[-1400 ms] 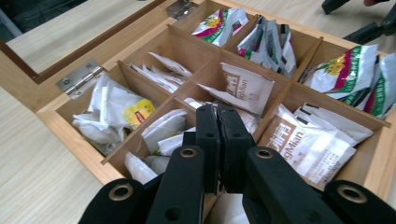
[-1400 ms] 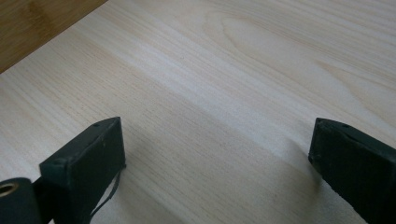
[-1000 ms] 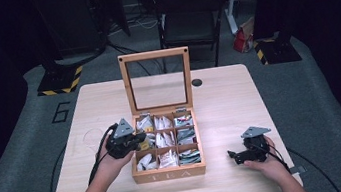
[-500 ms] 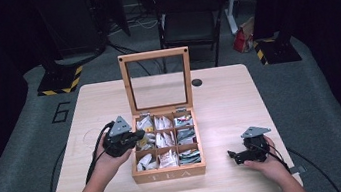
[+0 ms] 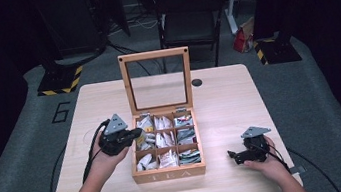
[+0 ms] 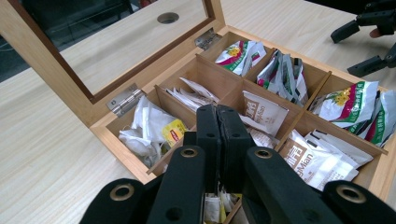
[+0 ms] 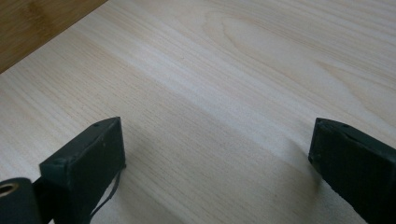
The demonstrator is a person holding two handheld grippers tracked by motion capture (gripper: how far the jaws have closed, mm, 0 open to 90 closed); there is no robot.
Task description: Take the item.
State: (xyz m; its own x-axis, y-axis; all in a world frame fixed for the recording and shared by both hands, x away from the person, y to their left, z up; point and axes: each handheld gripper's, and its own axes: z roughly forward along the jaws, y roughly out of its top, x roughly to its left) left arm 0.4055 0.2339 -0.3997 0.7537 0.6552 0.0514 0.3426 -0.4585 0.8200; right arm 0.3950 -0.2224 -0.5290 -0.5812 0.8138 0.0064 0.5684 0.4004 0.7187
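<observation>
Wooden tea box (image 5: 169,174) at frame centre in high view, glass lid (image 5: 156,83) upright behind; nine compartments, three rows of three, holding tea bags (image 6: 308,158). Left gripper (image 5: 136,133) at box's left edge, jaws pressed together, nothing between. Right gripper (image 5: 232,157) lower right on table (image 5: 219,99), jaws wide apart, empty. One chair (image 5: 190,20) beyond table, upper centre.

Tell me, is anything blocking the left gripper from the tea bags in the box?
No. The lid stands open and upright, and the shut left gripper hangs right over the tea bags in the tea box, with nothing visible between them.
</observation>
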